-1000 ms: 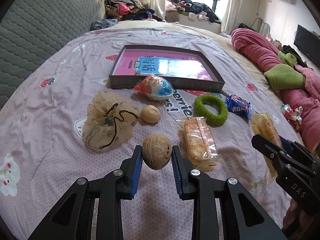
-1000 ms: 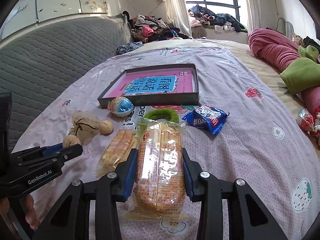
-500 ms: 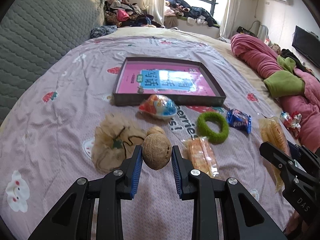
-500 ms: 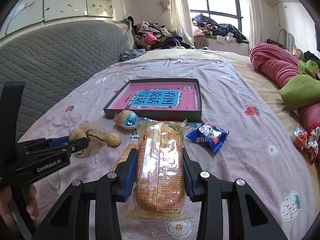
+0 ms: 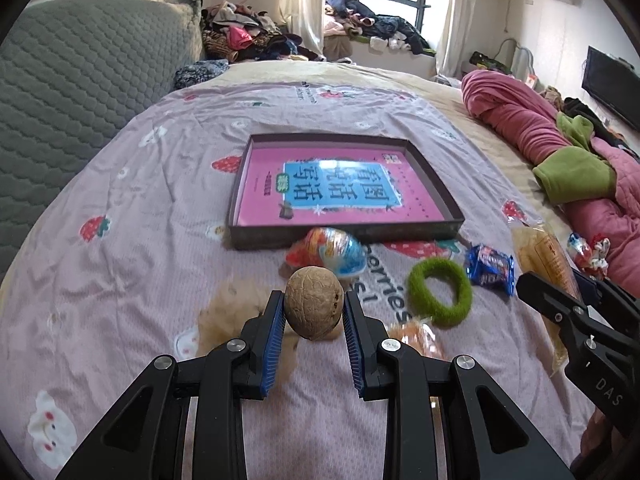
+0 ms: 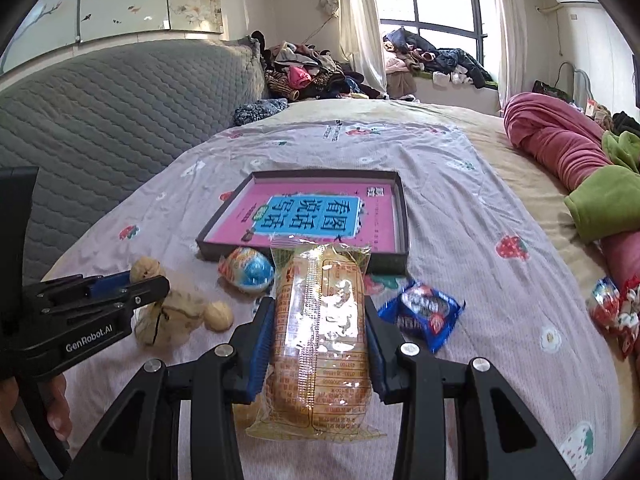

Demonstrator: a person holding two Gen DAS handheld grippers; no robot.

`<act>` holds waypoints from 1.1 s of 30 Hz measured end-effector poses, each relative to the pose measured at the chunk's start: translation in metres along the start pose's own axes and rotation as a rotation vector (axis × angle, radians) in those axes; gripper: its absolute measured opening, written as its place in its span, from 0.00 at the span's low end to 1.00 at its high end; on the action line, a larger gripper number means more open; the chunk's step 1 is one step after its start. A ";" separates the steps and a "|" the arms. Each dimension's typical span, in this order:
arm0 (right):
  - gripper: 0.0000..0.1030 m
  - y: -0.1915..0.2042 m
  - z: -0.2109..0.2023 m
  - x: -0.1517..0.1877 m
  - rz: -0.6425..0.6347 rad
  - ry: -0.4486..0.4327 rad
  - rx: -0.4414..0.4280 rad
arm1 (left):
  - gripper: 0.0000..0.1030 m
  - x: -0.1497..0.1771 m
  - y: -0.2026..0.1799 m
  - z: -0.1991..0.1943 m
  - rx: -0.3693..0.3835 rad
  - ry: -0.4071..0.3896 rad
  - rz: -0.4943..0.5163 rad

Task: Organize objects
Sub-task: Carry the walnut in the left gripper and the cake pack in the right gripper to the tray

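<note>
From the left wrist view, we have the left gripper (image 5: 314,312) clamped on a walnut (image 5: 314,307), its blue pads pressing the shell from both sides, and the nut hangs clear above the bedspread (image 5: 132,264). We judge this to be the carry step: picked up, not yet placed. Ahead, toward the far middle of the bed, lies the shallow box (image 5: 344,236) with the pink book (image 5: 340,188) flat inside it, the likely place to put things. The walnut is nearly round; its slightly longer axis stands roughly upright between the pads, tipped a little. The next move, as we see it, calls for travelling forward over the wrapped toy egg (image 5: 334,254) that sits just before the box's near wall, then lowering inside the rim before the jaws part, since a round nut will roll. The green hair ring (image 5: 439,294) and the blue candy packet (image 5: 491,268) lie toward the bed's right side.

From the right wrist view, we have the right gripper (image 6: 320,344) closed on a wrapped cracker pack (image 6: 320,340), held by its long sides and off the bedspread. Its long axis runs straight along the fingers, pointing away from us toward the box's near wall, its far end overlapping that wall in the picture. To place it we need to clear the wall and lay it flat, lengthwise on the book. A mesh pouch (image 6: 172,316) and a second walnut (image 6: 219,315) lie on the bed near its left side.
</note>
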State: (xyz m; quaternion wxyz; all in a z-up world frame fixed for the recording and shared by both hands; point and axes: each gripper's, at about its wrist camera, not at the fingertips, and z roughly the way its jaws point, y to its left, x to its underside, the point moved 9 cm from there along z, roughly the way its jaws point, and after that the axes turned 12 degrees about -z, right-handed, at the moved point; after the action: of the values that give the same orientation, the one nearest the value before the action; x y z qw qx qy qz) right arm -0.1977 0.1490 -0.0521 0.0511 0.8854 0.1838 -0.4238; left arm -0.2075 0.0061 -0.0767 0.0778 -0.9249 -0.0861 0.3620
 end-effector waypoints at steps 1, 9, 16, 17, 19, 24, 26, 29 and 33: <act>0.40 -0.002 0.002 -0.003 0.001 -0.002 0.001 | 0.29 -0.004 -0.002 0.002 0.001 -0.004 0.003; 0.40 -0.013 0.010 -0.031 0.000 -0.037 0.013 | 0.29 -0.032 -0.014 0.014 0.008 -0.026 0.022; 0.40 -0.020 0.014 -0.039 0.005 -0.051 0.004 | 0.29 -0.038 -0.022 0.020 0.010 -0.023 0.022; 0.40 -0.022 0.014 -0.040 0.011 -0.052 0.001 | 0.29 -0.039 -0.023 0.020 0.009 -0.024 0.022; 0.40 -0.026 0.012 -0.043 0.014 -0.059 0.003 | 0.29 -0.042 -0.025 0.020 0.007 -0.029 0.028; 0.40 -0.032 0.010 -0.050 0.013 -0.071 0.006 | 0.29 -0.051 -0.029 0.019 0.003 -0.037 0.037; 0.40 -0.032 0.010 -0.053 0.006 -0.072 0.011 | 0.29 -0.054 -0.029 0.020 0.001 -0.039 0.044; 0.40 -0.032 0.010 -0.060 -0.001 -0.081 0.013 | 0.29 -0.060 -0.029 0.020 0.004 -0.042 0.045; 0.40 -0.031 0.010 -0.072 -0.006 -0.094 0.012 | 0.29 -0.070 -0.026 0.023 0.007 -0.045 0.036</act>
State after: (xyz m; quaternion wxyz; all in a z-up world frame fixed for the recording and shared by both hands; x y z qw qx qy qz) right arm -0.2578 0.1554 -0.0016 0.0532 0.8642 0.1811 -0.4663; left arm -0.2771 0.0182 -0.0420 0.0727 -0.9177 -0.0698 0.3842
